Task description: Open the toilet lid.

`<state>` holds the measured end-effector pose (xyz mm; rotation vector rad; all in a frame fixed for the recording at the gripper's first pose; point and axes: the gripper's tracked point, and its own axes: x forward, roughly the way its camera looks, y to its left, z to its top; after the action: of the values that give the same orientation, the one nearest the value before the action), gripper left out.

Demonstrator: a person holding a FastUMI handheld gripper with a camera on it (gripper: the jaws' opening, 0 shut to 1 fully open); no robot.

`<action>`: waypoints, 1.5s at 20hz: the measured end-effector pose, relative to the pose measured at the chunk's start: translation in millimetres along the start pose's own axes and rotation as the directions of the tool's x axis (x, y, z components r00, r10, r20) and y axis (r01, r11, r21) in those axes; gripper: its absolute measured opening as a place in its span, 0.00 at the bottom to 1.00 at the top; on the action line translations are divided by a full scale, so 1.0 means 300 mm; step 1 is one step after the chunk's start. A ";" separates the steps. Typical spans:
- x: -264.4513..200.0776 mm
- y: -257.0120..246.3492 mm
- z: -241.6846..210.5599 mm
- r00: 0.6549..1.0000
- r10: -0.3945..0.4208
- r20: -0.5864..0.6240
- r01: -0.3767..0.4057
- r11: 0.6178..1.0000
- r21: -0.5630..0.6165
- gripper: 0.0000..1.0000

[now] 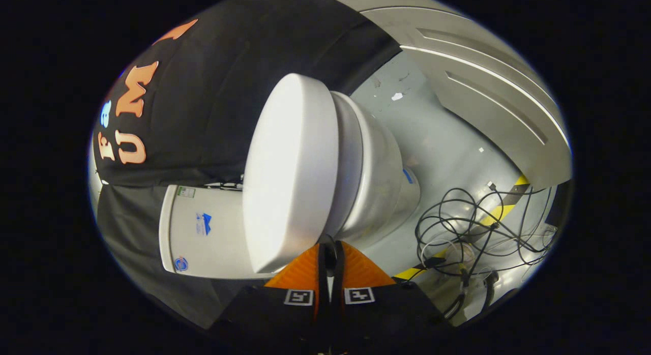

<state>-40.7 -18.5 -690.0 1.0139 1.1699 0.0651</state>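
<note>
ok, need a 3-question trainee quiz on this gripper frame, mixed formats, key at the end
1. True or false: the toilet lid is down on the seat.
2. The gripper fingers are: A) spread wide B) close together just under the lid's edge C) around the cables.
3. Fill in: tangled black ___ lie on the floor beside the toilet bowl.

Key: 1 true; 2 B; 3 cables.
</note>
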 end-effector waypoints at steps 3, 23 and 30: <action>-0.007 0.001 -0.004 1.000 -0.011 0.029 0.011 1.000 -0.001 0.09; -0.203 0.409 -0.011 0.961 -0.107 0.255 0.170 0.955 -0.243 0.08; -0.251 0.538 -0.044 0.938 -0.127 0.322 0.221 0.936 -0.276 0.08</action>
<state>-12.9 43.7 -525.0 0.6130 0.9306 -0.0470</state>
